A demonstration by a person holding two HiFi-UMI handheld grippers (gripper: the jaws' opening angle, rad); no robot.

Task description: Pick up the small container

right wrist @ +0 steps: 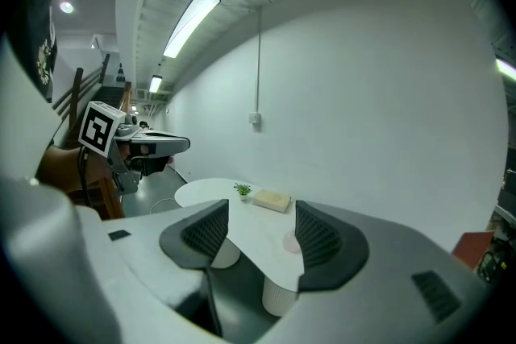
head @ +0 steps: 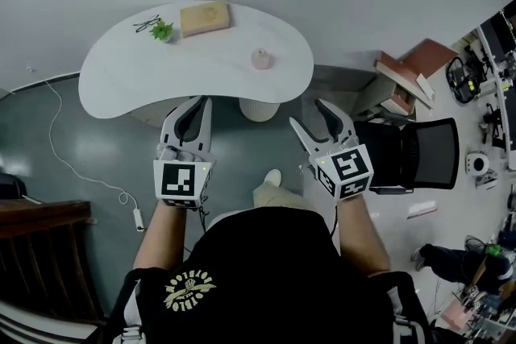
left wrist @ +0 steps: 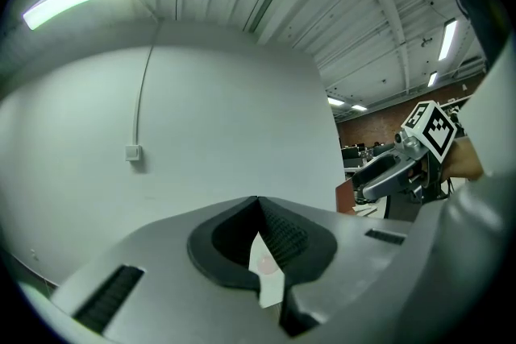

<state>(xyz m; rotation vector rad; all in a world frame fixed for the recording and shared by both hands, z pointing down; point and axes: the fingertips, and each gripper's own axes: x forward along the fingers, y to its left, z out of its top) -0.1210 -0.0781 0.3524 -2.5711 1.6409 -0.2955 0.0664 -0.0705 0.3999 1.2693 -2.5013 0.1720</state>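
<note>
The small container (head: 260, 58) looks light and rigid, probably smooth-walled, so take it across the round body below the narrower top, squeezing gently in case it slips or tips. It is pale pink and squat, standing alone on the white table (head: 121, 76). It lies well ahead of your right gripper (head: 309, 115), whose jaws stand apart and empty, framing it in the distance. Your left gripper (head: 196, 102) has its jaws closed on nothing. The container sits ahead of it and off to its right.
</note>
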